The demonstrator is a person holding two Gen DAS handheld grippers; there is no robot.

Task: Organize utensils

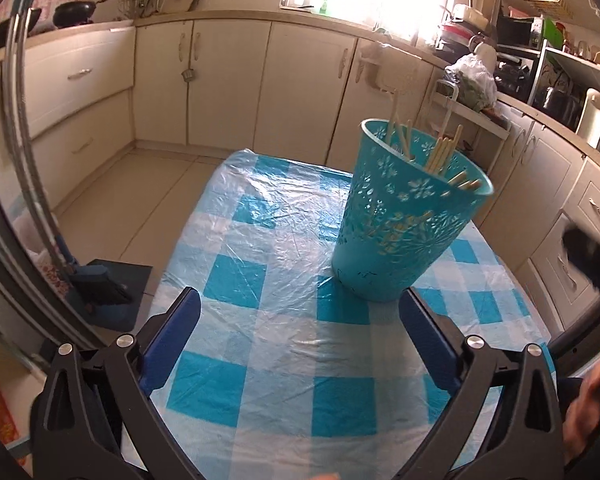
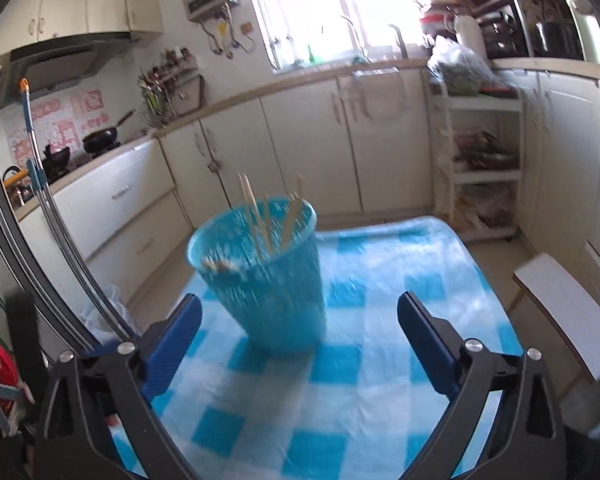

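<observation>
A teal perforated basket [image 1: 404, 216] stands upright on the blue-and-white checked tablecloth [image 1: 260, 288], with several wooden chopsticks [image 1: 444, 152] leaning inside it. My left gripper [image 1: 300, 300] is open above the cloth, the basket just beyond its right finger [image 1: 424, 328]. In the right wrist view the same basket [image 2: 268, 276] with chopsticks [image 2: 260, 216] appears blurred ahead. My right gripper [image 2: 300, 308] is open, nothing between its pads, the basket just beyond the fingertips and left of centre. A blurred dark shape [image 1: 592, 256] at the right edge may be the other gripper.
Cream kitchen cabinets [image 1: 228, 76] line the walls beyond the table. A dustpan and brush [image 1: 104, 284] lie on the floor at left. A white shelf cart [image 2: 480, 168] stands behind the table's far right corner, a white stool [image 2: 568, 312] at the right.
</observation>
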